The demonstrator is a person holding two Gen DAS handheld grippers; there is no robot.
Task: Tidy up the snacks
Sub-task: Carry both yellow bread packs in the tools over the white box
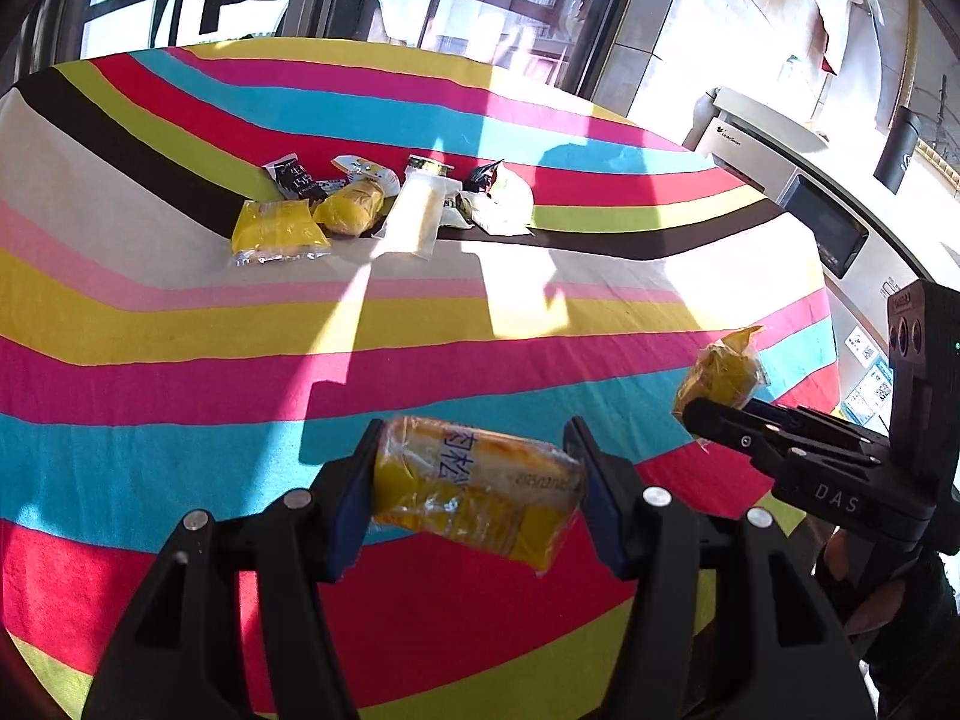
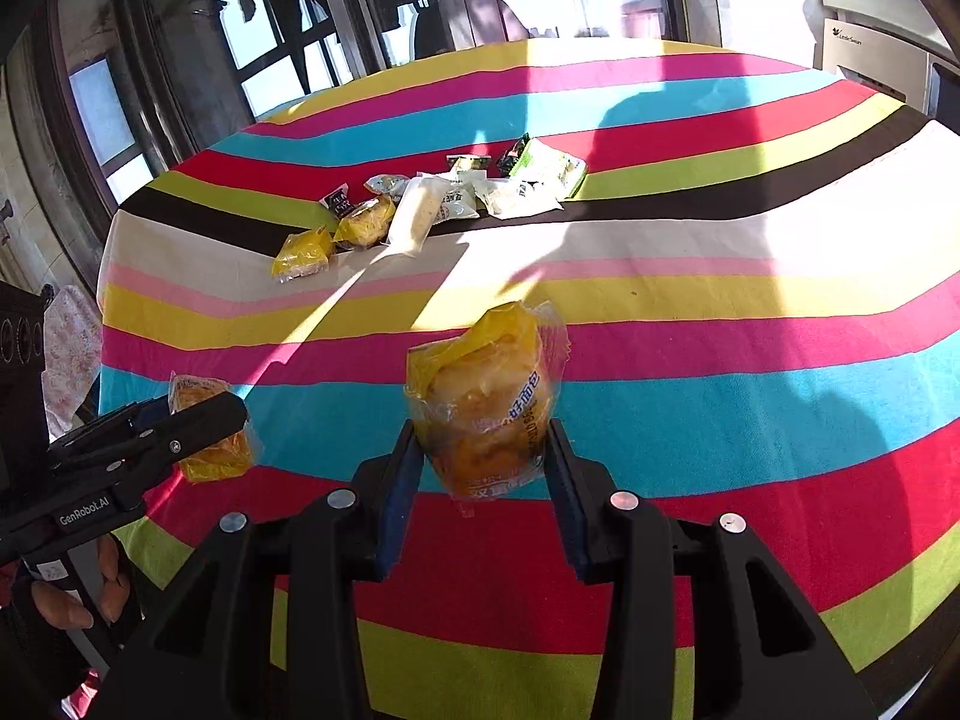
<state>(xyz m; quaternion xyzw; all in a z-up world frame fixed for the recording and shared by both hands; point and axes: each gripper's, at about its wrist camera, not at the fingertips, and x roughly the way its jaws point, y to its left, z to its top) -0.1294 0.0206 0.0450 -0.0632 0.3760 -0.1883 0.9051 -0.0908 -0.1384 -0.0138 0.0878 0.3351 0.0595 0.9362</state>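
Holding one snack per hand: left tongs (image 1: 474, 480) clamped on a flat yellow bread packet (image 1: 480, 483), right tongs (image 2: 486, 462) clamped on a rounder yellow bun packet (image 2: 483, 396). Both packets are off the striped surface (image 1: 180, 324), above its near edge. Remaining snack pile (image 1: 384, 204) sits mid-surface on the black and white stripes, well apart from both tongs.

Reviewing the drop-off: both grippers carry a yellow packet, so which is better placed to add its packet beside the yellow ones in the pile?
Probably left: the pile's yellow packets sit on its side. Left gripper and right gripper are both loaded.
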